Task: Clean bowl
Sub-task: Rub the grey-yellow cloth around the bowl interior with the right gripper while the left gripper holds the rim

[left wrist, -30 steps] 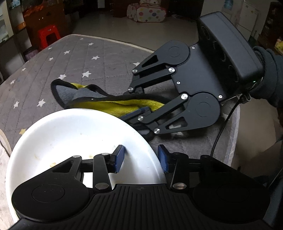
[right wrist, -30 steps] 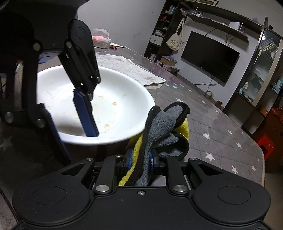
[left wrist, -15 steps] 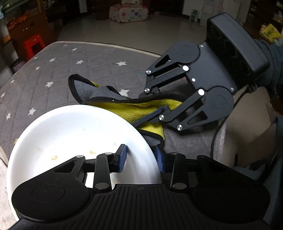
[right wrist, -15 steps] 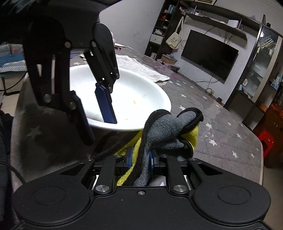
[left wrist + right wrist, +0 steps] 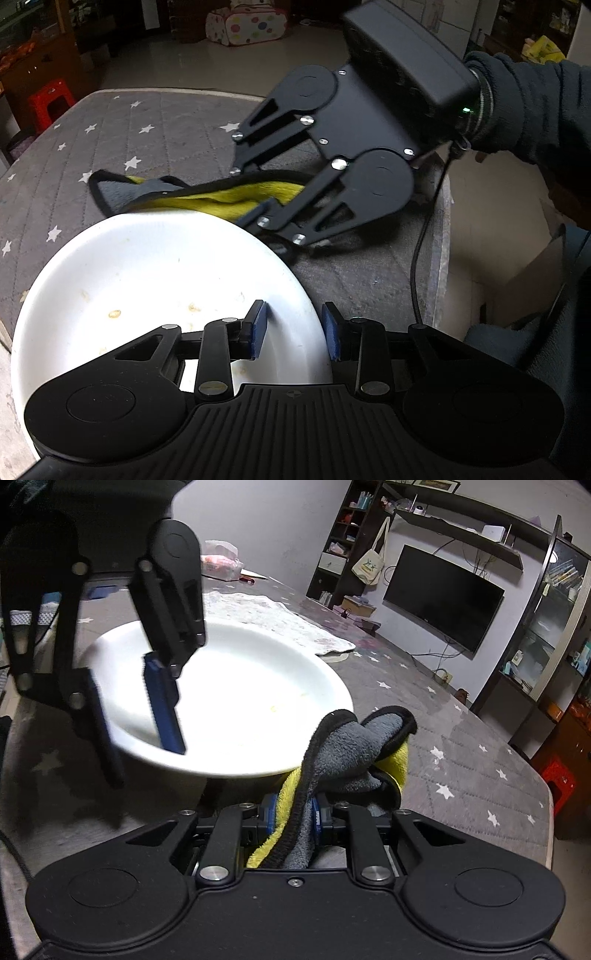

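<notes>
Straddling the near rim of the white bowl (image 5: 155,280), the left gripper (image 5: 291,328) has its blue ribbed pads one inside the wall and one outside; a gap shows on each side of the rim, so the jaws are released rather than clamped, much as they were a second ago. The bowl is broad, shallow and glossy, with a few small yellowish crumbs and smears (image 5: 114,314) on its inner floor. It sits at the near edge of the surface (image 5: 155,125), a grey quilted cover stitched in diamonds and dotted with white stars.

Just beyond the bowl's far rim, the right gripper (image 5: 291,818) has its jaws clenched on a folded cleaning cloth (image 5: 354,746), plush grey on one face, fluffy yellow on the other, bound with black edging. Compared with half a second earlier the cloth lies lower and flatter behind the rim in the left view, and the right gripper has tipped further above it; the cloth touches or nearly touches the bowl's outer edge, not its inside.

Farther along the surface lies a pale crumpled towel (image 5: 273,616). Off the far corner stands a red plastic stool (image 5: 51,101).
</notes>
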`<state>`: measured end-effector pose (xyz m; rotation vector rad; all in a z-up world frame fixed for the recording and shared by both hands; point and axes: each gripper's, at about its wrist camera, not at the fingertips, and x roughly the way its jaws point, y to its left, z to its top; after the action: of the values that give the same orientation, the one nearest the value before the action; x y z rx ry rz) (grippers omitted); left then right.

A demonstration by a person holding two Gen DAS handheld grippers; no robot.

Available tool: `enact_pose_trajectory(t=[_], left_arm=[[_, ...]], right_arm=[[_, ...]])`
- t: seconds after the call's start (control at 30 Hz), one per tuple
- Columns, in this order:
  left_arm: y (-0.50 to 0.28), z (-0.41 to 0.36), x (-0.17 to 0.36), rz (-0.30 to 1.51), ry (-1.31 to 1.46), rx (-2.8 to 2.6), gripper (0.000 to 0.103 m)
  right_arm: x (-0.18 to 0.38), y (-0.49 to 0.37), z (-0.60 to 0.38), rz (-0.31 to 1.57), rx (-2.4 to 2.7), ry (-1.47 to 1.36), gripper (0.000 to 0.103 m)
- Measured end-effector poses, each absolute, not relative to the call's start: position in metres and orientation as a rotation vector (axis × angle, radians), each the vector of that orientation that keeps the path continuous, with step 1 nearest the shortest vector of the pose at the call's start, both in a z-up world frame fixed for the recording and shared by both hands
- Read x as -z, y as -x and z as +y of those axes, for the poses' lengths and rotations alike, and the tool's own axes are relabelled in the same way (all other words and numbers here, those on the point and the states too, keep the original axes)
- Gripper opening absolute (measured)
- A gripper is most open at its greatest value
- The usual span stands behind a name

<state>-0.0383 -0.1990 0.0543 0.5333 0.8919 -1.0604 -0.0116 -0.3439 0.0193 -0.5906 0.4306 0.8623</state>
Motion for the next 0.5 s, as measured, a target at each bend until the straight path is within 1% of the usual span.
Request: enact_pose_trajectory(t=[0.27,0.5], left_arm=[[0.046,-0.199,-0.050,0.905,-0.501,1.045,0.034],[0.048,-0.204,-0.047,0.908,-0.505,1.038,0.035]], right_arm=[[-0.016,-0.004,-0.338,0.426,-0.840,0.594,0.020],[-0.014,0.008,-0.340,0.431,-0.825,0.589,0.020]])
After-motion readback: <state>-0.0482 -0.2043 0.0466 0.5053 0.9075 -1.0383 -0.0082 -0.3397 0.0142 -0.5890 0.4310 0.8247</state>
